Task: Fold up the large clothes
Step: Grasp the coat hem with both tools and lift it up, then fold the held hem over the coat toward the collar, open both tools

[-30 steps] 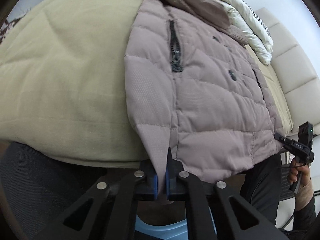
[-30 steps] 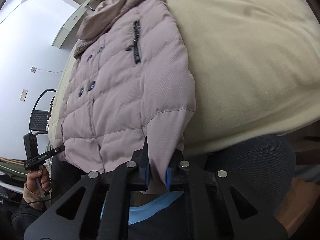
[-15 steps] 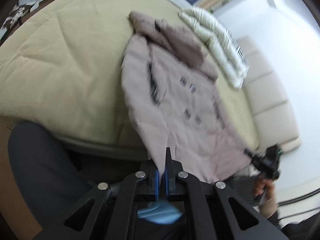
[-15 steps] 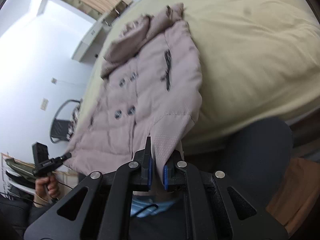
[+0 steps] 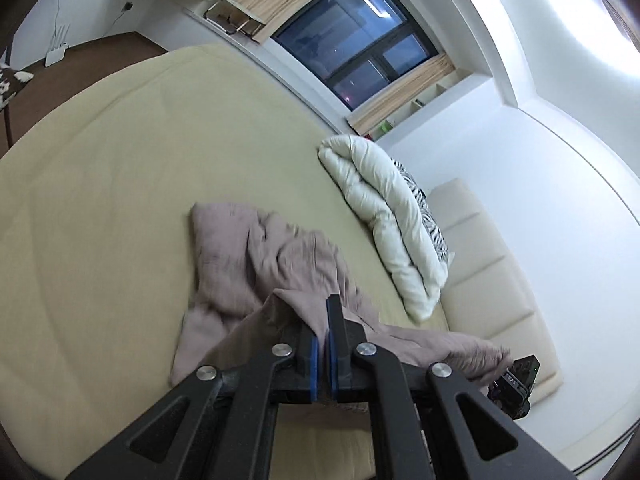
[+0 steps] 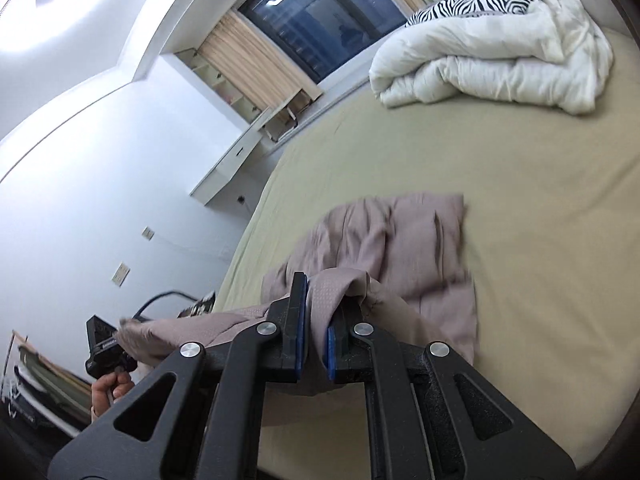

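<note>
A mauve quilted jacket lies on the beige bed, its near hem raised off the mattress and stretched between my two grippers. My left gripper is shut on one corner of the hem. My right gripper is shut on the other corner. The jacket also shows in the right wrist view, rumpled and folding over onto itself. The collar and buttons are hidden under the lifted cloth. Each view shows the other gripper at the far end of the hem.
A rolled white duvet with a zebra-print pillow lies at the head of the bed. A cream padded headboard stands behind it. A dark window and shelves are at the far wall.
Both grippers have risen and swung forward over the bed, carrying the jacket's hem up from the bed's edge. The jacket, flat before, is now bunched and doubling over toward its collar.
</note>
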Demonstrator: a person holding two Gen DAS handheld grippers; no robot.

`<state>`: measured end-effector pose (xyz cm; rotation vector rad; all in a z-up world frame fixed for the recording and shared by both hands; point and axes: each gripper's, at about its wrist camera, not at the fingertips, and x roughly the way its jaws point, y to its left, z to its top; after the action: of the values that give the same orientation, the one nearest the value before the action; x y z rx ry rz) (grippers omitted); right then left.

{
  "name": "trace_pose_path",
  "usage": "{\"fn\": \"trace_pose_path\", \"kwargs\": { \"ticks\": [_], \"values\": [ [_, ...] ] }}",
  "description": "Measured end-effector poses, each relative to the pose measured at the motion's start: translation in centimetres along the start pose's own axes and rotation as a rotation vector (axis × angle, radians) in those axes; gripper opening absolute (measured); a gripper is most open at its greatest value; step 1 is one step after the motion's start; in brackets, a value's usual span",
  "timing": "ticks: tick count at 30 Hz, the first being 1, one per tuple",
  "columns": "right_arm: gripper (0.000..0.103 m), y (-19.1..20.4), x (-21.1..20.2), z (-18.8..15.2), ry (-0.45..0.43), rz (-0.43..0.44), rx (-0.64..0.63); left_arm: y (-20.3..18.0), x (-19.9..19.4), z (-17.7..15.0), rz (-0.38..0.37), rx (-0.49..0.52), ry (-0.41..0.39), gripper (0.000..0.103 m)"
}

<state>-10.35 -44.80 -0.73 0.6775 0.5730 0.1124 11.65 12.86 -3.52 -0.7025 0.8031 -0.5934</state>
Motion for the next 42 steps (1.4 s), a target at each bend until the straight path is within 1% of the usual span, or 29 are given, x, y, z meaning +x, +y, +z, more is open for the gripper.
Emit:
{"fn": "trace_pose_path", "kwargs": {
  "ticks": [3,5,7,8,9,12,14,16,17,18,19,20,21,22,23,24,25,26,28,31,33,35,36,38,40,42],
  "values": [
    [0.008,-0.2,6.2,4.8,-0.012,-0.066,-0.018,0.5,4.1,3.9,0.027,-0.001,-0.015,0.005],
    [0.008,-1.4,10.0,7.5,-0.014,-0.105,0.005,1.0,7.0,6.3,0.063,0.012,-0.02,0.005],
    [0.008,-2.9,13.9,9.5,-0.013,-0.148,0.02,2.1,9.7,8.2,0.093,0.011,-0.018,0.005],
    [0.008,-3.9,15.9,10.3,-0.006,-0.165,0.029,2.8,11.6,9.2,0.112,0.011,-0.012,0.005],
    [0.008,-5.1,18.1,10.8,0.004,-0.181,0.039,3.7,12.7,9.7,0.125,0.005,-0.004,0.005],
    [0.008,-8.7,24.4,11.1,0.047,-0.228,0.084,6.3,17.7,10.7,0.183,-0.012,0.026,0.005],
    [0.008,-11.6,28.1,10.3,0.092,-0.248,0.14,8.1,20.4,10.6,0.227,-0.021,0.054,0.006],
    [0.011,-14.2,30.8,9.4,0.13,-0.245,0.205,9.5,23.0,10.0,0.289,-0.015,0.086,0.011],
    [0.011,-15.1,31.7,9.1,0.142,-0.235,0.239,9.8,23.6,9.5,0.311,-0.005,0.096,0.012],
    [0.012,-15.6,31.9,8.9,0.13,-0.224,0.265,9.6,23.8,9.0,0.32,0.004,0.095,0.016],
    [0.014,-15.5,31.7,9.0,0.1,-0.208,0.273,9.2,23.3,8.5,0.319,0.011,0.079,0.019],
    [0.016,-15.2,31.2,9.0,0.077,-0.193,0.261,8.7,22.6,8.2,0.32,0.025,0.058,0.028],
    [0.021,-14.7,30.3,8.7,0.061,-0.184,0.244,7.9,21.6,7.9,0.34,0.049,0.032,0.042],
    [0.035,-14.2,29.8,8.8,0.05,-0.181,0.227,7.0,20.5,7.6,0.365,0.075,-0.002,0.047],
    [0.051,-13.6,29.1,9.0,0.035,-0.179,0.211,6.2,19.6,7.4,0.371,0.102,-0.029,0.053],
    [0.093,-12.9,28.5,9.2,0.022,-0.173,0.198,4.8,18.9,7.0,0.363,0.145,-0.043,0.054],
    [0.103,-12.0,28.1,9.3,0.018,-0.185,0.175,3.4,18.5,6.5,0.361,0.187,-0.047,0.054],
    [0.103,-11.2,27.7,9.5,0.039,-0.209,0.141,2.1,18.3,5.9,0.368,0.235,-0.051,0.054],
    [0.103,-8.7,28.0,9.4,0.107,-0.268,0.064,-0.5,18.3,4.6,0.38,0.341,-0.049,0.054],
    [0.103,-3.4,27.9,7.8,0.177,-0.278,-0.116,-3.5,19.8,2.2,0.413,0.476,-0.039,0.054],
    [0.103,0.1,28.8,5.3,0.235,-0.321,-0.251,-4.6,21.8,0.6,0.435,0.55,0.0,0.054],
    [0.102,2.1,30.8,3.3,0.284,-0.329,-0.318,-4.7,24.2,-1.0,0.482,0.627,0.037,0.054],
    [0.101,2.4,32.2,2.8,0.301,-0.347,-0.34,-4.6,25.5,-1.3,0.504,0.651,0.046,0.054],
    [0.1,2.1,35.0,2.5,0.34,-0.368,-0.34,-4.0,28.2,-1.5,0.559,0.695,0.059,0.054],
    [0.1,1.5,37.5,2.6,0.365,-0.406,-0.338,-3.0,31.4,-1.1,0.616,0.726,0.099,0.054],
    [0.1,0.5,40.3,3.0,0.384,-0.47,-0.36,-1.5,34.2,-0.4,0.645,0.716,0.134,0.057]
  ]
}}
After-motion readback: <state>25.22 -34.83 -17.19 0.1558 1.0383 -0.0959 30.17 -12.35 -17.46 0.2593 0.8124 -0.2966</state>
